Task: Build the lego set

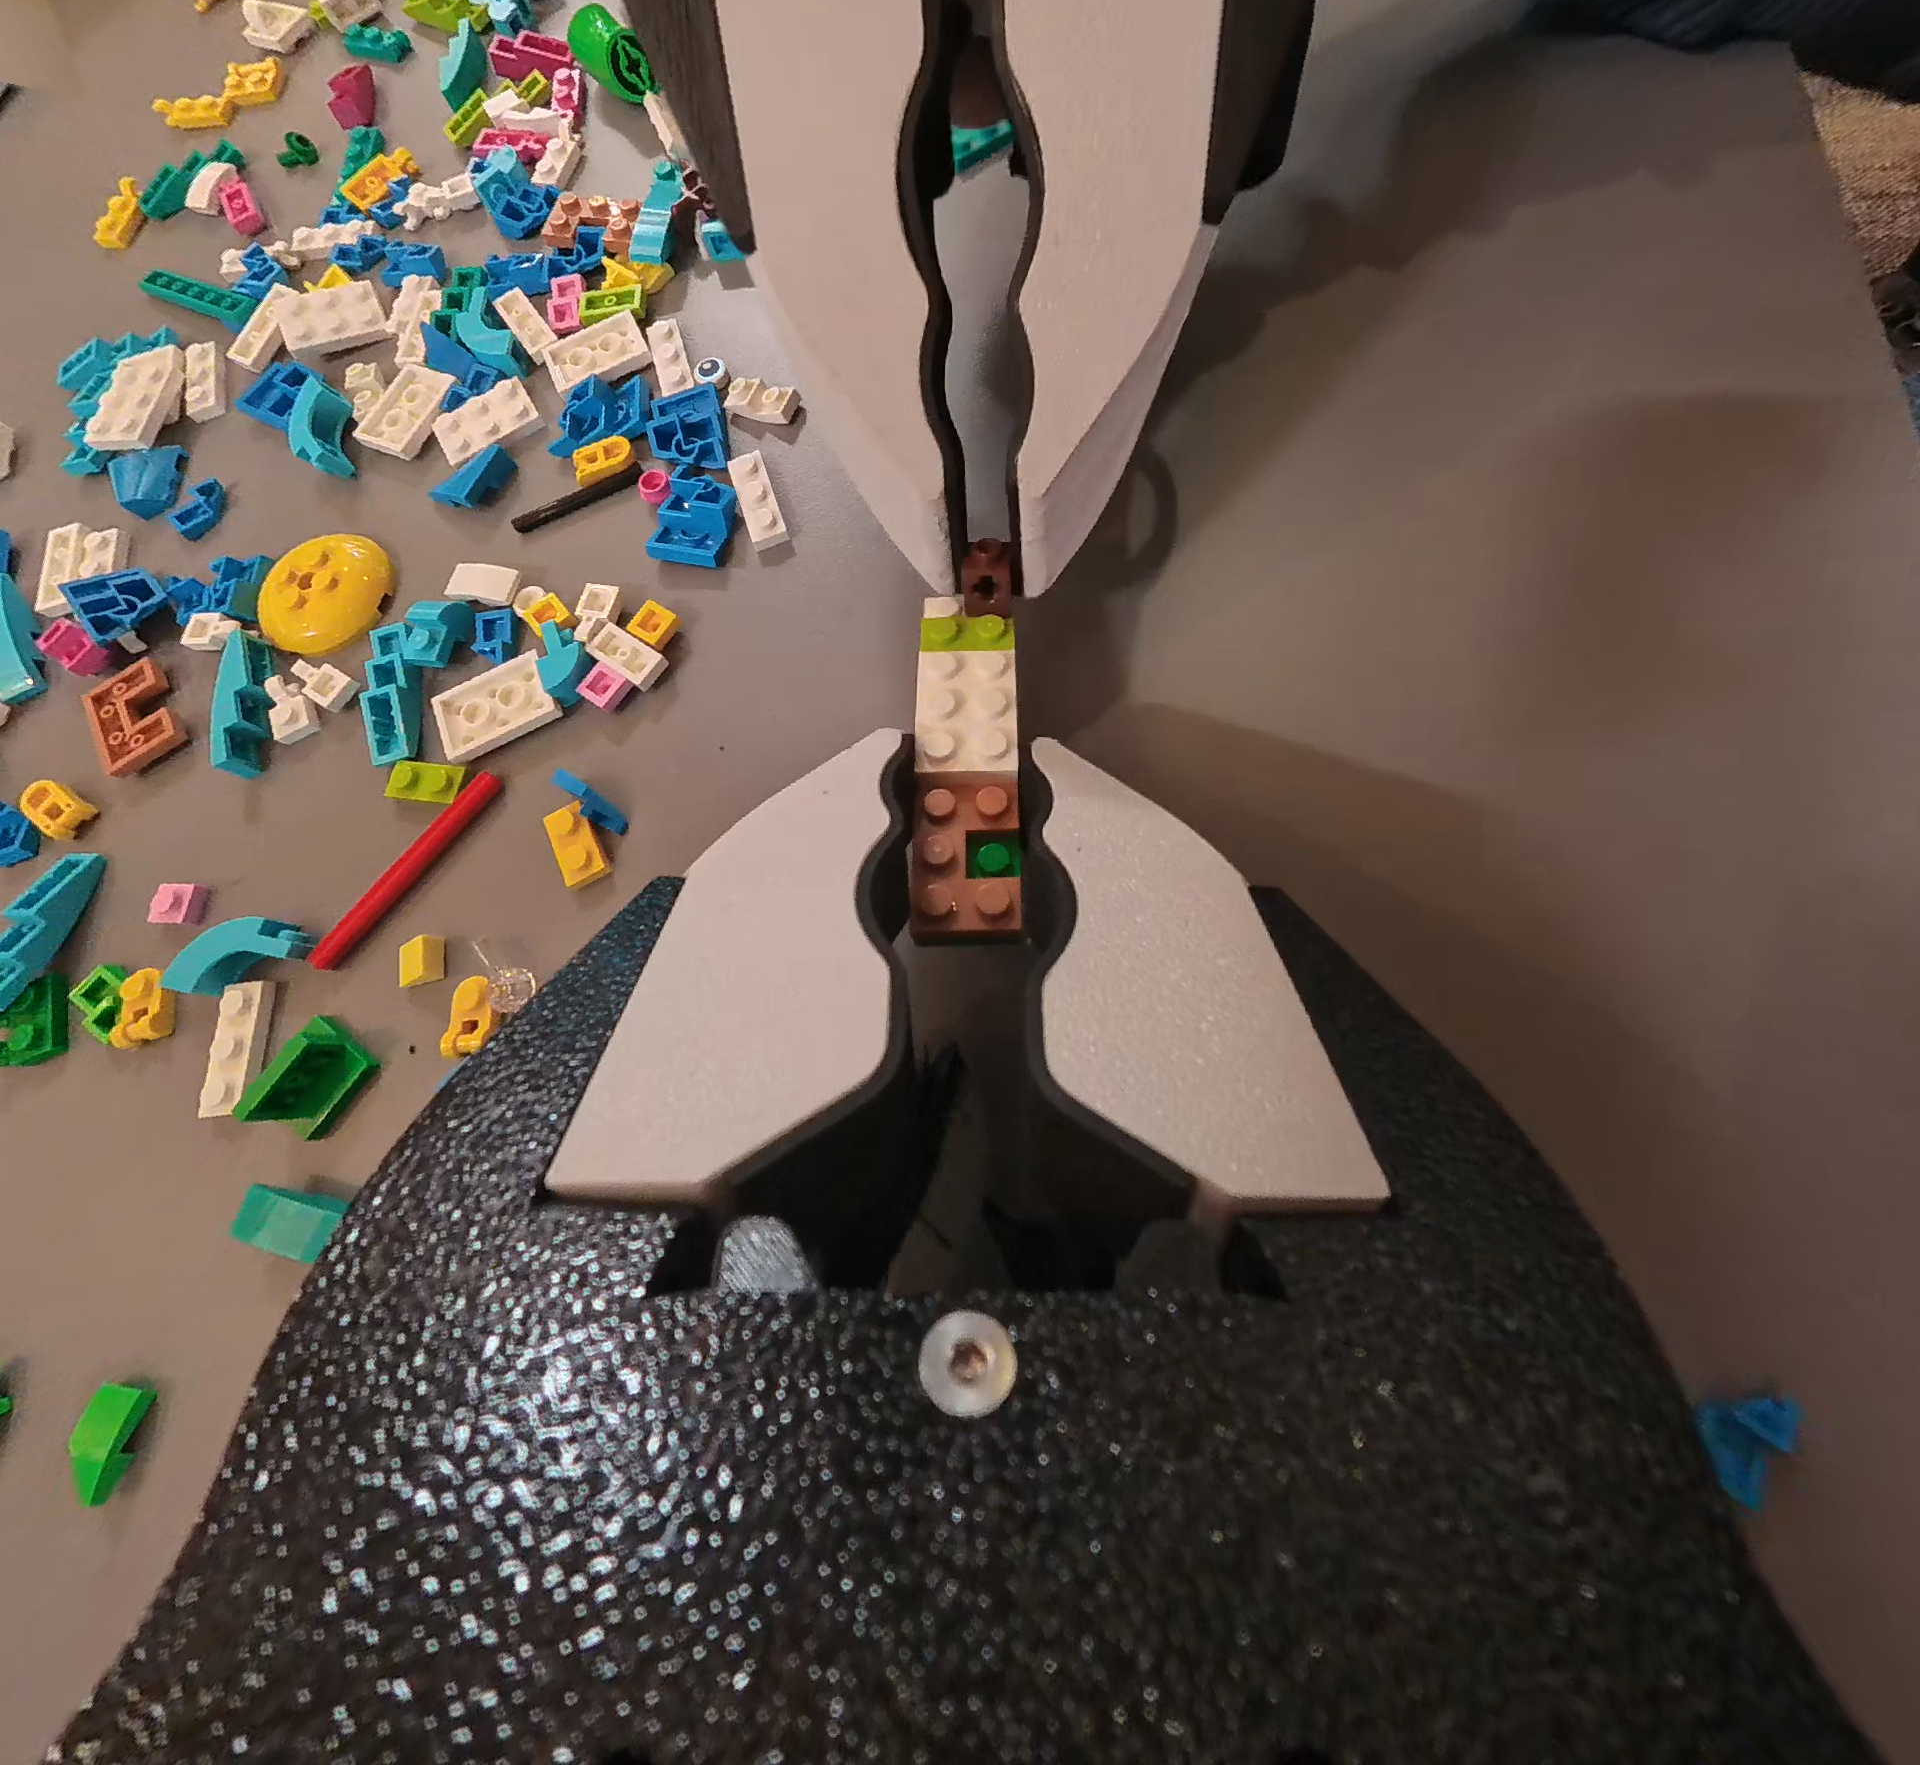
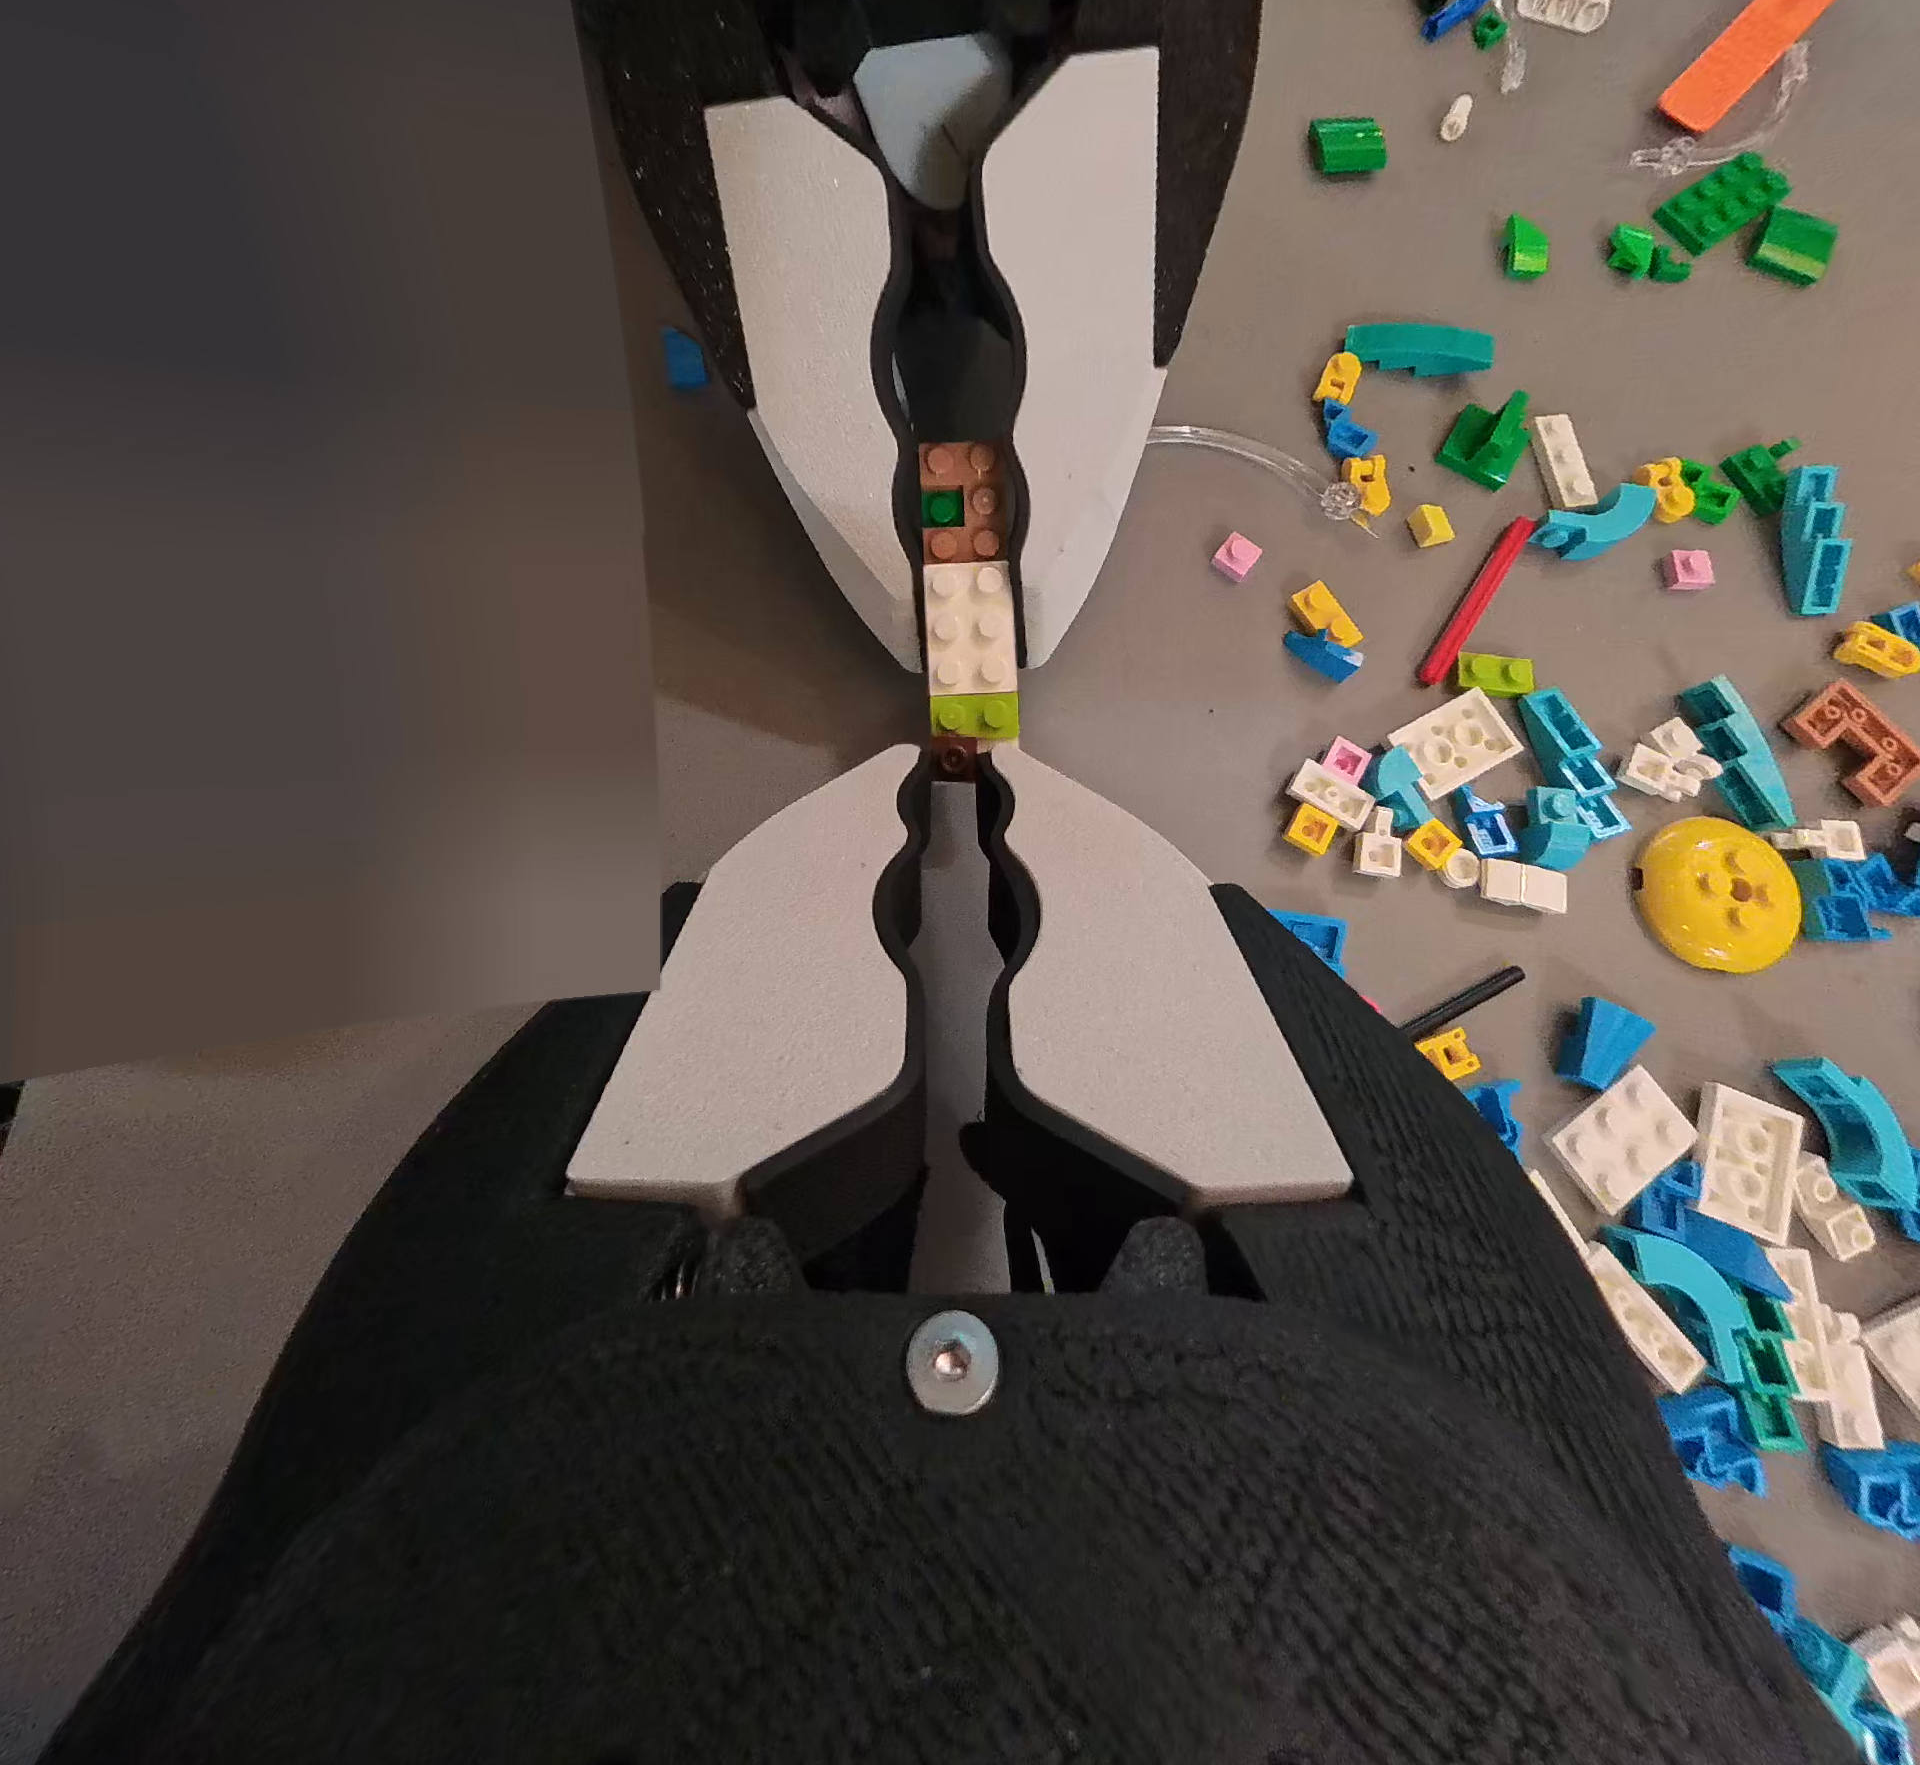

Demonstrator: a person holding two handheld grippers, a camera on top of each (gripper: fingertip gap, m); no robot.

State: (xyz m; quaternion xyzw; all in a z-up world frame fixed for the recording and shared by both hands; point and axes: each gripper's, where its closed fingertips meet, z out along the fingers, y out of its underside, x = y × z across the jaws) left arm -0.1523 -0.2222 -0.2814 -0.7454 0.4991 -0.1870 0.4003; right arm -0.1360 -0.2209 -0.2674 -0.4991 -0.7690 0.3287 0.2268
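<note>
Pressing the small dark-brown brick onto the strip's lime end.
My left gripper clamps the brown-white-lime studded strip; my right gripper pinches the brick, so I'd push squarely, keeping both aligned.

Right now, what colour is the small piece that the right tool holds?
Dark brown piece, pinched by the right tool; the left wrist view shows it best.

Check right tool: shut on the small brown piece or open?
Shut. The right tool pinches the small dark brown piece between its tips, against the lime end of the assembly held by the left tool.
</note>
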